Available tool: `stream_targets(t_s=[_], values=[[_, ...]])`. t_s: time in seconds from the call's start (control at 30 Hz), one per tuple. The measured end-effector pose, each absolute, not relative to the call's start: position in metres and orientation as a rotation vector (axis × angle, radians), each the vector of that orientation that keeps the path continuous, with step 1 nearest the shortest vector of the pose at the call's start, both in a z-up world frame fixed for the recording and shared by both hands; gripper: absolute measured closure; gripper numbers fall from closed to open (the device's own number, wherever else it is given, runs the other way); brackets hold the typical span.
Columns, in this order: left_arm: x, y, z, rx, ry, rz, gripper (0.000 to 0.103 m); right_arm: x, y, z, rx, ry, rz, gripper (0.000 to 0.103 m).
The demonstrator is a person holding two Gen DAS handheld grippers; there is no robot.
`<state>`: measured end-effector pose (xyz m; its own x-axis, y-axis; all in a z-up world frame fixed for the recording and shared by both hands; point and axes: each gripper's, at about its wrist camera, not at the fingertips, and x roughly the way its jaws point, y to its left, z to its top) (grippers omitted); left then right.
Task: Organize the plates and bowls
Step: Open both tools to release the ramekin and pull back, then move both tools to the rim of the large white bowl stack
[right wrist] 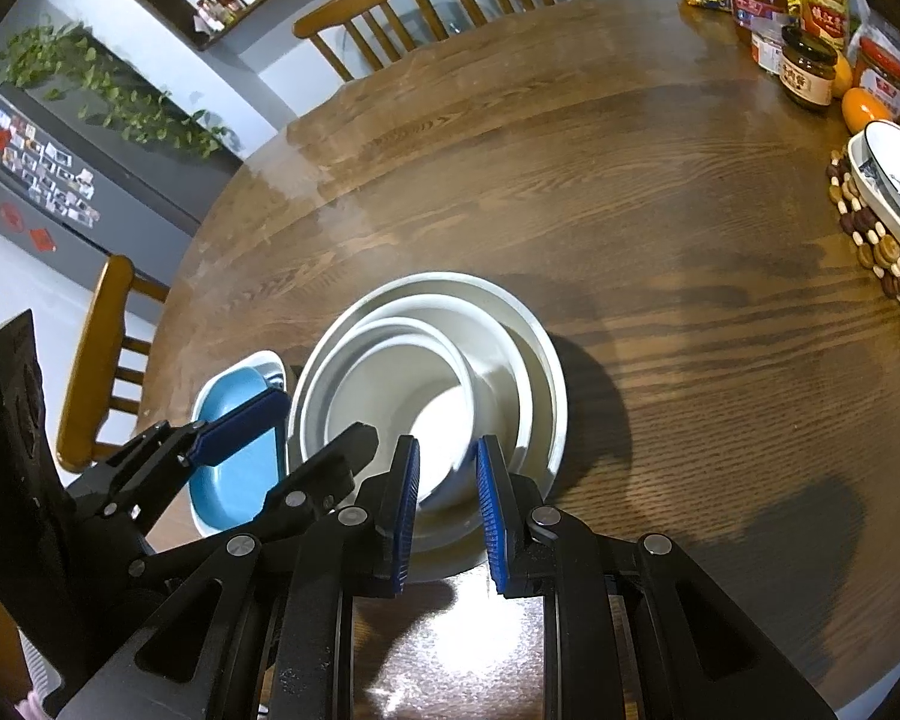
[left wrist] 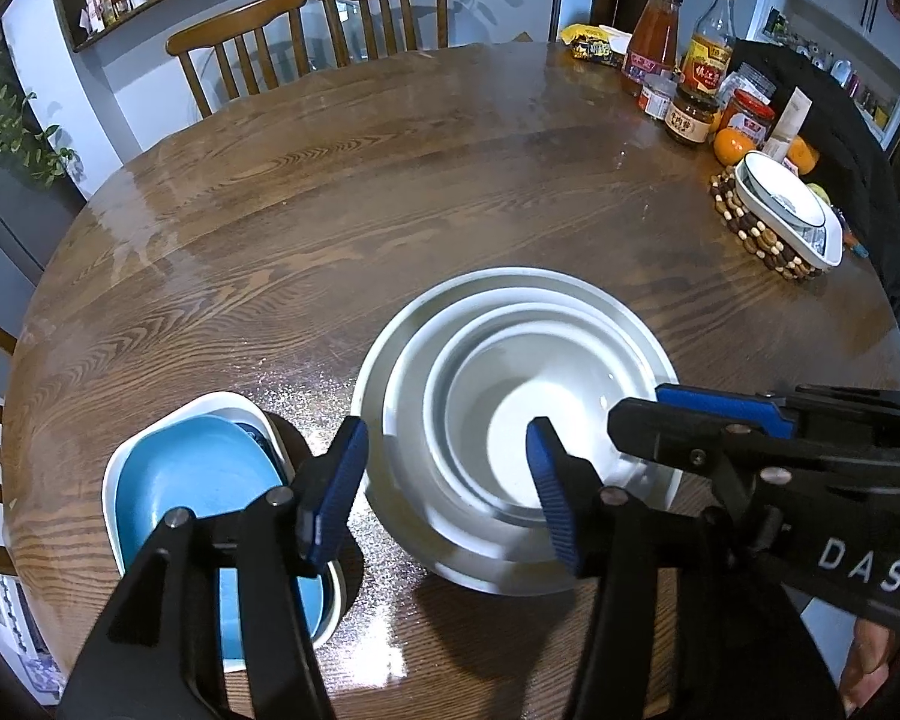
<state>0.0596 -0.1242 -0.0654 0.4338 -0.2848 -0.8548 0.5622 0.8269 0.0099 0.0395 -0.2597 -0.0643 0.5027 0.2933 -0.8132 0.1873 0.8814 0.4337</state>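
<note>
- Left gripper (left wrist: 450, 492), lower centre: jaws half open, straddling the near rim of the nested white bowls (left wrist: 513, 420), pads not pressing.
- Right gripper (right wrist: 447, 516): narrow gap, holding nothing visible.
- Stack looks settled; next, probably back off to the blue dish (left wrist: 201, 480), lower left.

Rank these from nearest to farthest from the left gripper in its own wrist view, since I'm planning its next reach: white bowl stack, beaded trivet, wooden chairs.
From the left gripper:
1. White bowl stack, straddled by its fingers.
2. Beaded trivet, right side, under a white dish.
3. Wooden chairs, across the table.
</note>
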Motion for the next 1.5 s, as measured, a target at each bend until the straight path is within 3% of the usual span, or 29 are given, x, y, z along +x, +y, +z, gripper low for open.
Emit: stream_targets(t_s=[0.3,0.53,0.63,0.7,0.8,0.97,1.5], values=[[0.059,-0.121,-0.061,0.300,0.985,-0.537,0.048,0.038,-0.258,-0.061,0.514,1.048,0.066,0.082],[0.060,-0.117,-0.057,0.290,0.974,-0.529,0.037,0.036,-0.259,-0.054,0.509,1.029,0.068,0.081],[0.060,-0.115,-0.055,0.287,0.969,-0.521,0.034,0.035,-0.261,-0.052,0.502,1.022,0.056,0.069],[0.061,-0.113,-0.054,0.281,0.967,-0.515,0.034,0.034,-0.262,-0.050,0.495,1.011,0.041,0.054],[0.062,-0.110,-0.052,0.277,0.965,-0.508,0.034,0.032,-0.265,-0.048,0.505,0.999,0.042,0.052],[0.063,-0.106,-0.050,0.268,0.962,-0.492,0.022,0.031,-0.269,-0.048,0.510,0.997,0.028,0.046],[0.065,-0.097,-0.047,0.250,0.986,-0.466,0.019,0.026,-0.270,-0.046,0.512,0.994,0.029,0.044]])
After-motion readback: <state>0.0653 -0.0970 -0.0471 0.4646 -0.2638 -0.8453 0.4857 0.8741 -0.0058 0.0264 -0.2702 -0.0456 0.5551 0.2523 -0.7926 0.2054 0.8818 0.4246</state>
